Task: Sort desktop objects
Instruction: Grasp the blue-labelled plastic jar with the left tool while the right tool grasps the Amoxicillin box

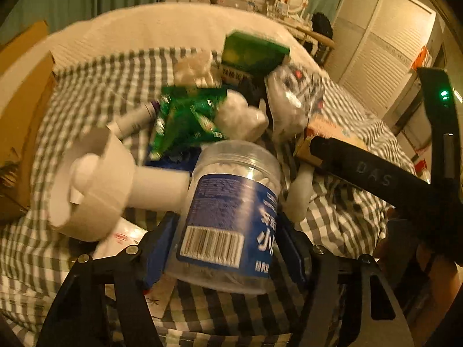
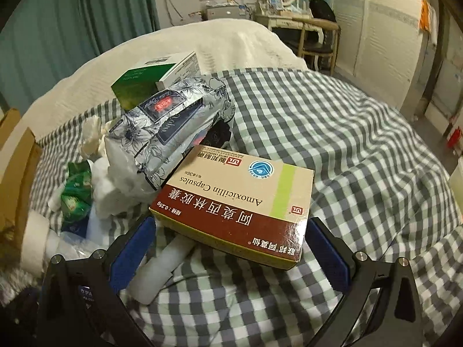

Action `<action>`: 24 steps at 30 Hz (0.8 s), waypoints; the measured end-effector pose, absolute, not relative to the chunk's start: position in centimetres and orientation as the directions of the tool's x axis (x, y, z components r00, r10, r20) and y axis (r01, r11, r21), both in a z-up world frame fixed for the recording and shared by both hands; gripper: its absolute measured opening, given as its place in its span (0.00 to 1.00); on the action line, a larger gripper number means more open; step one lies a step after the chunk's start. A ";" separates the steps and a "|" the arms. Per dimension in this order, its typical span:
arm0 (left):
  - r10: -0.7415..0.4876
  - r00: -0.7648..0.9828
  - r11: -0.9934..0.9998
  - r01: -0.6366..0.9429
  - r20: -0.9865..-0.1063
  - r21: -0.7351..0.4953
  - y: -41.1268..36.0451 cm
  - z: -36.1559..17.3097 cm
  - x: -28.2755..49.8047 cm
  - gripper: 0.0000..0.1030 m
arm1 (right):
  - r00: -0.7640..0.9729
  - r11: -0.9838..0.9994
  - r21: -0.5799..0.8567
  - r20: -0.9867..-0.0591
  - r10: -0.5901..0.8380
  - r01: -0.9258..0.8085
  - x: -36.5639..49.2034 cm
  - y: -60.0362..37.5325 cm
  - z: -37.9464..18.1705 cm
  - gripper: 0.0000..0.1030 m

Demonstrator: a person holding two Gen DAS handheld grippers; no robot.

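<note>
In the left wrist view my left gripper is shut on a clear jar of cotton swabs with a blue label, held tilted above the checked cloth. A white handheld fan lies just to its left. In the right wrist view my right gripper is open, its blue pads on either side of the Amoxicillin capsule box, apart from it. The box rests on the pile beside a floral tissue pack. The right gripper's black arm shows in the left wrist view.
The pile holds a green box, a green snack packet, a white tube and crumpled white tissue. A cardboard box stands at the left. Checked cloth stretches to the right.
</note>
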State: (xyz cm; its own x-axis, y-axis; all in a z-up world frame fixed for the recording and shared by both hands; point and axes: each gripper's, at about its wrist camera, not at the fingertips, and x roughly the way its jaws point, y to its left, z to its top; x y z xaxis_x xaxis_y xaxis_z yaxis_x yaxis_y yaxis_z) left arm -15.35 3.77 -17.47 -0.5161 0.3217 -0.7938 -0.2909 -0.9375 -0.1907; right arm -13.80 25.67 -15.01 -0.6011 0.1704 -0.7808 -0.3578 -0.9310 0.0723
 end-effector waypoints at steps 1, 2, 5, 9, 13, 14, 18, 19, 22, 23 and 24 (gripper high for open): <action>0.322 -0.529 -0.939 -0.286 -0.785 -0.193 3.6 -17.1 -15.3 0.66 | -0.599 -0.926 0.084 -0.783 0.166 -0.367 -14.1 25.8 -14.9 0.99; 0.324 -0.547 -0.940 -0.276 -0.772 -0.200 3.2 -16.6 -15.1 0.65 | -0.605 -0.924 0.095 -0.780 0.162 -0.370 -14.1 25.7 -14.8 0.99; 0.333 -0.593 -0.942 -0.245 -0.733 -0.229 2.1 -15.6 -14.8 0.64 | -0.613 -0.927 0.085 -0.771 0.170 -0.364 -14.4 25.4 -14.2 0.99; 0.349 -0.608 -0.937 -0.234 -0.714 -0.258 1.9 -14.9 -14.9 0.64 | -0.608 -0.927 0.085 -0.776 0.168 -0.365 -14.9 25.2 -14.2 0.99; 0.360 -0.580 -0.933 -0.243 -0.731 -0.266 1.9 -15.8 -15.5 0.63 | -0.594 -0.923 0.107 -0.791 0.145 -0.369 -14.2 26.0 -15.2 0.99; 0.362 -0.577 -0.932 -0.244 -0.732 -0.269 1.9 -15.9 -15.7 0.63 | -0.589 -0.920 0.124 -0.798 0.130 -0.372 -14.1 26.6 -15.6 0.99; 0.373 -0.552 -0.928 -0.235 -0.746 -0.290 1.5 -16.5 -16.2 0.63 | -0.597 -0.893 0.243 -0.802 0.036 -0.379 -12.9 28.2 -16.6 1.00; 0.368 -0.549 -0.930 -0.228 -0.751 -0.288 1.5 -16.7 -16.2 0.63 | -0.609 -0.899 0.248 -0.793 0.026 -0.361 -12.4 27.9 -16.4 1.00; 0.361 -0.553 -0.932 -0.219 -0.750 -0.288 1.2 -16.8 -16.1 0.63 | -0.643 -0.942 0.205 -0.766 0.016 -0.267 -11.2 25.7 -15.3 1.00; 0.358 -0.555 -0.934 -0.217 -0.751 -0.284 1.2 -16.8 -16.0 0.63 | -0.661 -0.954 0.194 -0.750 0.007 -0.230 -10.8 25.0 -14.6 0.99; 0.356 -0.553 -0.934 -0.219 -0.753 -0.281 1.3 -16.9 -16.0 0.63 | -0.671 -0.957 0.178 -0.741 0.022 -0.228 -10.5 24.8 -14.1 0.99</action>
